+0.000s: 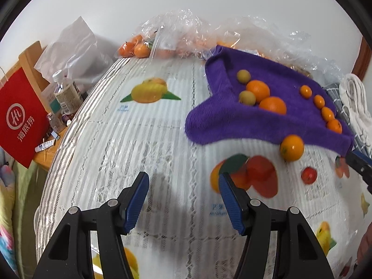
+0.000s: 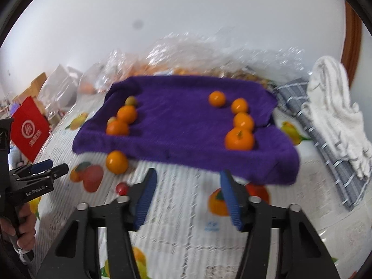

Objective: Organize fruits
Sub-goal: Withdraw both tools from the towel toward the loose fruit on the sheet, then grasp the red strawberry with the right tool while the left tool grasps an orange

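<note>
A purple towel lies on the fruit-print tablecloth. On its left side sit two oranges and two small greenish fruits. A row of several small oranges lines its right side. One loose orange rests on the cloth at the towel's near edge, with a small red fruit just in front. My left gripper is open and empty, left of the loose orange. My right gripper is open and empty before the towel's near edge.
Clear plastic bags with more oranges crowd the far edge. A red paper bag and a bottle stand off the table's left. A blue checked cloth and a white cloth lie right. A hand holds the left gripper.
</note>
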Motion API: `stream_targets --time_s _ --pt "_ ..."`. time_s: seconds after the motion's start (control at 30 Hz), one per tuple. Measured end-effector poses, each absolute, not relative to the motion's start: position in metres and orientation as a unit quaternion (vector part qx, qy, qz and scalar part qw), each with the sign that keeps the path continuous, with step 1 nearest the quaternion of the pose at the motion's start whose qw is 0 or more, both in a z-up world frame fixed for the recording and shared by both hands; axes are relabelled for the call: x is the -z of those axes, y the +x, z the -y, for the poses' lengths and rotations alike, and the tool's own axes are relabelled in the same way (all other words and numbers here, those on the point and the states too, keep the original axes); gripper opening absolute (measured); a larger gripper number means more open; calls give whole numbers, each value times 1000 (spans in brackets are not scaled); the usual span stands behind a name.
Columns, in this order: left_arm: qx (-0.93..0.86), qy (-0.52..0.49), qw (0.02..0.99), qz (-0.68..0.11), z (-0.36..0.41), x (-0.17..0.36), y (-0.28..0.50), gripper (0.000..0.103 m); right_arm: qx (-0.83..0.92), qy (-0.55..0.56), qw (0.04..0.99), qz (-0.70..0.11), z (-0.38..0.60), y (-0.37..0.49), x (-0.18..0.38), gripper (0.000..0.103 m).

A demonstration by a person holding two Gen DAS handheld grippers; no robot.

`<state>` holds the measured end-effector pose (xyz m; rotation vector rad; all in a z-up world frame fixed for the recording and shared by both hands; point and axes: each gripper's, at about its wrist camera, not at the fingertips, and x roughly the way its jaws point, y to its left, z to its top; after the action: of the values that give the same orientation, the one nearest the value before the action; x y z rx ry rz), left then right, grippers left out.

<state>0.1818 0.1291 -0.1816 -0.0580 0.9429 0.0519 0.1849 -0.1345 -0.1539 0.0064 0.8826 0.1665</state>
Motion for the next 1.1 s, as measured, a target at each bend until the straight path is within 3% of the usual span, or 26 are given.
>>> stream_targets --time_s 0.07,0.73,0.87,1.1 --pt "-27 -24 891 -452 -129 184 179 60 -90 8 896 -435 128 184 162 40" --pt "-11 -70 902 -425 -150 187 158 61 -170 -3 874 -456 66 185 197 40" --pt "-16 -56 902 -427 -146 188 159 61 -169 -6 877 -451 65 187 199 24" --pt "-21 -45 899 -435 -142 189 160 65 -169 0 885 -434 80 182 190 23"
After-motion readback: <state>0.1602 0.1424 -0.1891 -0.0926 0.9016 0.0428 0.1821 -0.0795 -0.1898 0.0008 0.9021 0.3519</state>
